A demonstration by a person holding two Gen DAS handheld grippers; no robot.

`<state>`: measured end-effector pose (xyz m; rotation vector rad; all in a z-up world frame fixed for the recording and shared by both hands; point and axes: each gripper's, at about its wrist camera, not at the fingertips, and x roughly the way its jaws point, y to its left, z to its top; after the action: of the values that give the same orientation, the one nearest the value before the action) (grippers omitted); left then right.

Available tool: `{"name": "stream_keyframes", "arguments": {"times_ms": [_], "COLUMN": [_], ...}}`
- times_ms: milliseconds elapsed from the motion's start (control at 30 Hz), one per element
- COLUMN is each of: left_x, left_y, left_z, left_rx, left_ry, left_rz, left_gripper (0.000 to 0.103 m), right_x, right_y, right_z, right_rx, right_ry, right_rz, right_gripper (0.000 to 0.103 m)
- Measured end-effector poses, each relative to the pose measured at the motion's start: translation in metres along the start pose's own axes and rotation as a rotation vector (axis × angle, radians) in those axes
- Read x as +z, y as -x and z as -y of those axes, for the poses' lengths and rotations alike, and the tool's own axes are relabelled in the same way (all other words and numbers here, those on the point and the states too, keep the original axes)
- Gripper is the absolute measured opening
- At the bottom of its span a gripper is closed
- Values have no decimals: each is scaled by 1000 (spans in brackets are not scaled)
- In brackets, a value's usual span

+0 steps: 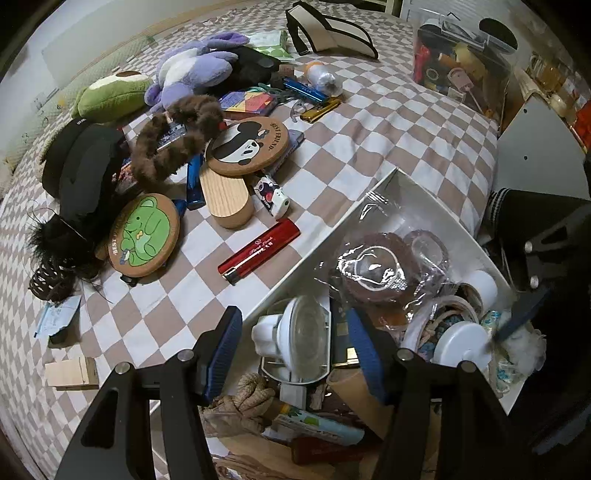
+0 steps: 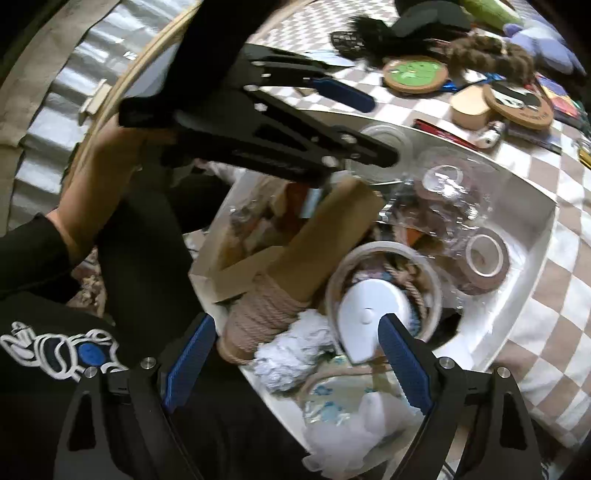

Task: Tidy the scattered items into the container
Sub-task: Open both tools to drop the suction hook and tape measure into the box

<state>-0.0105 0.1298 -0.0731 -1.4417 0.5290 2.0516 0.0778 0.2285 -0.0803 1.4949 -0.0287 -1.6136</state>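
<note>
- A bed cover (image 1: 369, 122) with brown and white squares fills most of the left wrist view.
- A white box (image 1: 373, 192) sits on the near right part of the cover. It is already full of things: rolls of tape in clear wrap (image 1: 373, 269), a brown paper bag (image 2: 325, 229), rope (image 2: 258, 317) and a white round lid (image 2: 369, 314).
- Lots of things lie scattered on the cover, left of the box and further away. A red lighter (image 1: 258, 251) lies just beside the box wall.
- Further off are a green frog coaster (image 1: 146, 236), a panda coaster (image 1: 245, 146), a purple soft toy (image 1: 192, 70) and a green soft toy (image 1: 110, 96).
- A clear tub of bits (image 1: 461, 62) stands at the far right.
- A pale wall (image 1: 74, 33) runs along the far left.
- The left gripper (image 1: 291, 358) hangs over the near end of the box. Its jaws are partly open and hold nothing.
- The right gripper (image 2: 295, 358) hangs over the box too, by the white lid. Its jaws are wide open and hold nothing.
- A hand (image 2: 96, 177) in a black sleeve holds the left gripper.
</note>
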Motion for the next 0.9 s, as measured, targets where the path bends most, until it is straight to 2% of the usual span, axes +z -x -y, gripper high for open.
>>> {"name": "stream_keyframes", "arguments": {"times_ms": [133, 333, 800, 833, 900], "left_x": [0, 0, -8, -9, -10], "left_y": [2, 5, 5, 5, 7], "left_z": [3, 10, 3, 3, 2], "left_rx": [-41, -80, -57, -54, -39], "left_ry": [11, 5, 24, 26, 29], "left_rz": [1, 3, -6, -6, -2], "left_gripper": [59, 59, 59, 61, 71], "right_x": [0, -3, 3, 4, 7], "right_y": [-5, -28, -41, -40, -39], "right_z": [-6, 5, 6, 7, 9], "right_rx": [50, 12, -17, -19, -15], "right_ry": [15, -17, -29, -35, -53], "right_rz": [-25, -92, -111, -105, -94], "right_gripper": [90, 90, 90, 90, 90]}}
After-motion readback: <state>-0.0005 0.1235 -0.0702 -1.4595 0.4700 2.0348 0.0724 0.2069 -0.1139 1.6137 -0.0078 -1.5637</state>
